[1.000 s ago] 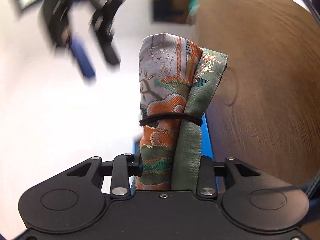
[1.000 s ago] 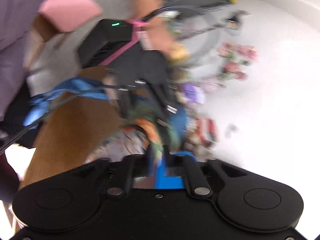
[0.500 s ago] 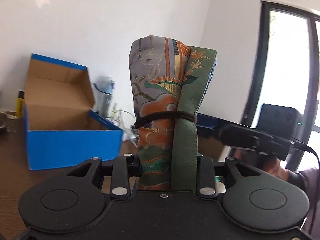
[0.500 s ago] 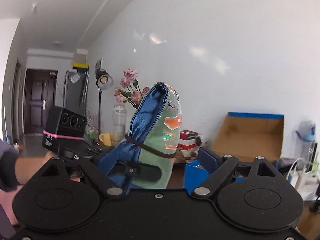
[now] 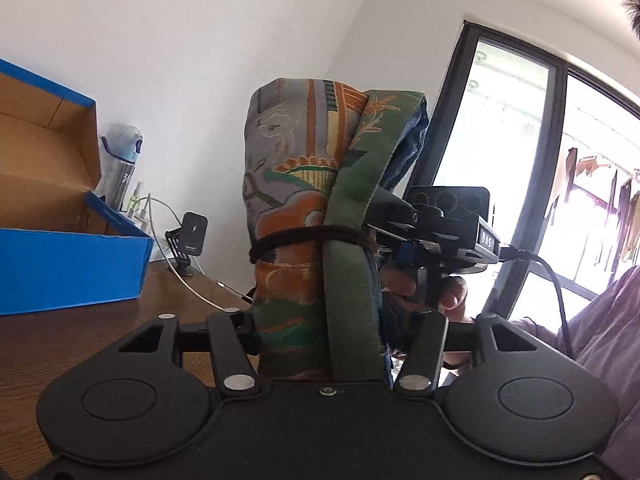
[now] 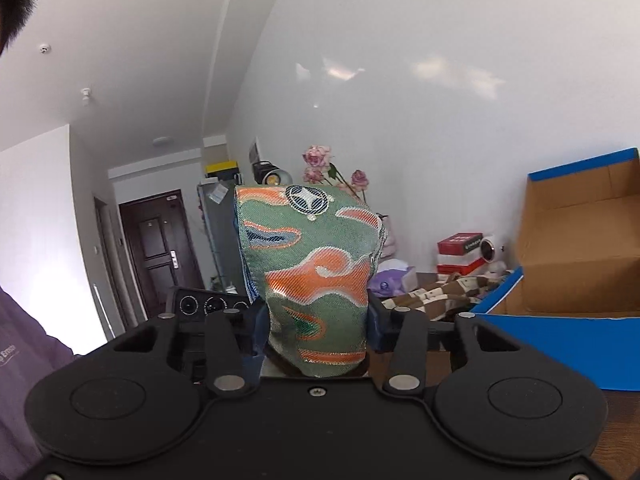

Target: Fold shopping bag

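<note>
Shopping bag is rolled into a tight bundle, bound round its middle by a dark elastic loop, and held upright in the air above the wooden tabletop, not resting on it.

Left gripper: jaws clenched on the lower end of the bundle, same grip as half a second ago.

Right gripper: half a second ago the bundle stood left of its jaw gap, blue fingers apart. Now the bundle sits squarely between them. Fingers look pressed to the cloth on both sides, so I read this as grasping the bag, though contact on the left side is partly hidden.

Blue cardboard box stands open towards the back edge of the tabletop.

Judgement: folding and binding look finished; both grippers on one bundle suggests a handover, then setting down.
</note>
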Demonstrator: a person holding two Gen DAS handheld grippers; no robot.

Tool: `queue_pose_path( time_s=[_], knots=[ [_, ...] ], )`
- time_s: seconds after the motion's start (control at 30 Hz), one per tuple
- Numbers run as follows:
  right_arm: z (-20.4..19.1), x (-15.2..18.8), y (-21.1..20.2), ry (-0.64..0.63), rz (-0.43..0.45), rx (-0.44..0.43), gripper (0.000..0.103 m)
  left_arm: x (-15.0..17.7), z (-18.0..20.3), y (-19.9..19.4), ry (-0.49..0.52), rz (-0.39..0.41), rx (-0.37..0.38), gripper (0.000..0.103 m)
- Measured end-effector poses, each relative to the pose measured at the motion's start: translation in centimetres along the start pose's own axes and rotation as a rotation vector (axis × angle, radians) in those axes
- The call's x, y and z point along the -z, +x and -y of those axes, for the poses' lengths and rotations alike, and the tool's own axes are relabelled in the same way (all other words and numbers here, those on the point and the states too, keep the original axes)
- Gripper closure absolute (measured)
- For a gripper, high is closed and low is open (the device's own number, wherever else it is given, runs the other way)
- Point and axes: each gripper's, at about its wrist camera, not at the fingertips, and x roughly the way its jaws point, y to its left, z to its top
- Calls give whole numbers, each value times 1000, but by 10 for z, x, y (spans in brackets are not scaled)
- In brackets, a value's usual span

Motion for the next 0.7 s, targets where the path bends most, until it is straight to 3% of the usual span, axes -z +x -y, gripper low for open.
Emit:
queue_pose_path(
  time_s=[0.03,0.1,0.17,0.37,0.43,0.53,0.67,0.7],
  knots=[
    [2,-2,3,3,-1,28,62,-2,4,-4,12,2,-32,22],
    [5,-3,10,1,1,68,63,-7,10,-11,30,13,-97,17],
    [7,-7,15,-7,15,116,63,-12,12,-15,26,35,-139,5],
    [10,-14,23,-13,58,222,63,-33,25,-8,146,62,-397,0],
    [11,-22,30,-29,80,274,63,-45,29,-5,169,39,-415,0],
    [9,-39,31,-36,123,303,63,-60,41,-17,237,95,-428,0],
    [-2,-77,25,-85,211,335,63,-68,42,-35,212,131,-440,0],
    [-6,-87,22,-100,227,331,63,-66,40,-34,210,97,-418,0]
  ],
)
